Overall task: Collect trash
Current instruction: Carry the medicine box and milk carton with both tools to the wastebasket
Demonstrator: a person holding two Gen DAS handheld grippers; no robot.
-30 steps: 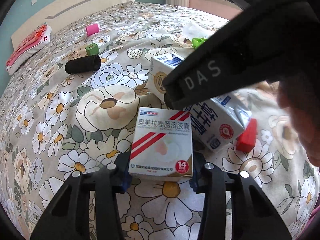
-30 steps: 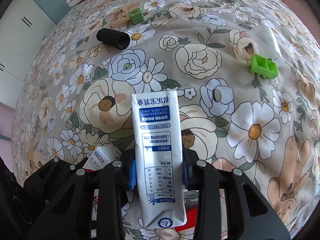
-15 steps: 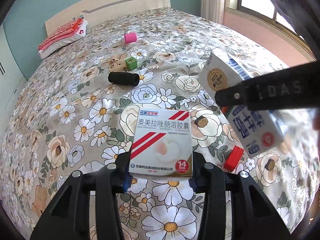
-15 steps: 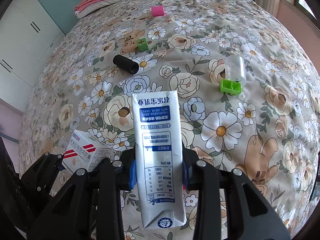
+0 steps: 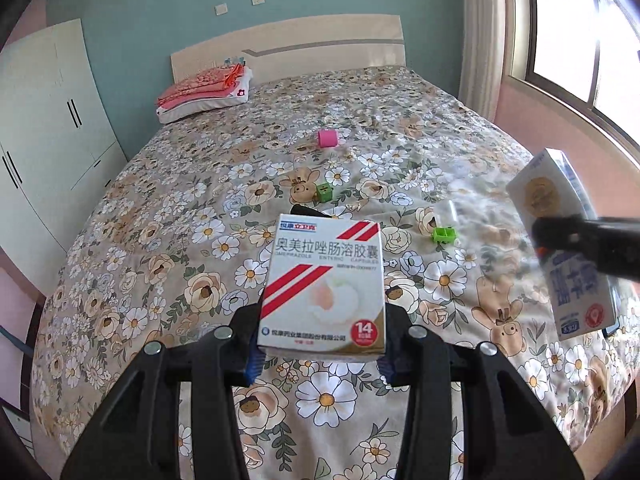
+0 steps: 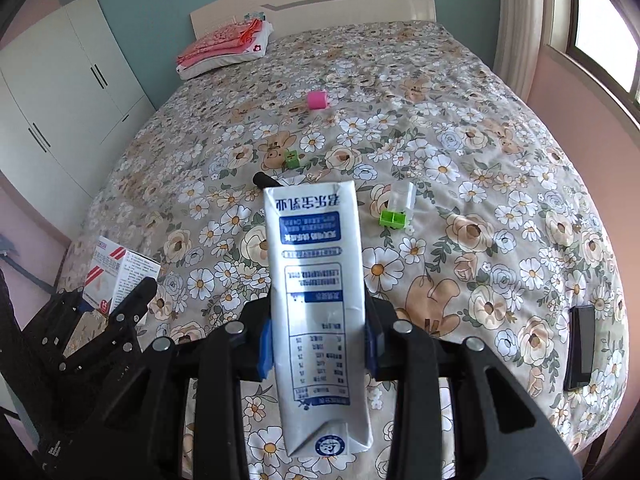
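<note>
My left gripper (image 5: 320, 346) is shut on a white medicine box (image 5: 324, 280) with red stripes, held well above the floral bed (image 5: 160, 240). My right gripper (image 6: 318, 344) is shut on a tall blue and white milk carton (image 6: 316, 300), also held in the air. In the left wrist view the milk carton (image 5: 560, 248) shows at the right edge, clamped in the other gripper's black fingers (image 5: 576, 236). At the lower left of the right wrist view is the medicine box (image 6: 116, 276) in the left gripper (image 6: 100, 316).
On the bedspread lie a pink roll (image 6: 318, 100), a small green cube (image 6: 292, 159), a black cylinder (image 6: 262, 179) partly hidden behind the carton, and a clear container with a green lid (image 6: 394, 216). A dark phone (image 6: 580, 346) lies near the bed's right edge. Folded pink bedding (image 6: 224, 46) sits by the headboard.
Both grippers have risen high above the bed with the box and the carton still clamped. The whole bed, wardrobe and window have come into view.
</note>
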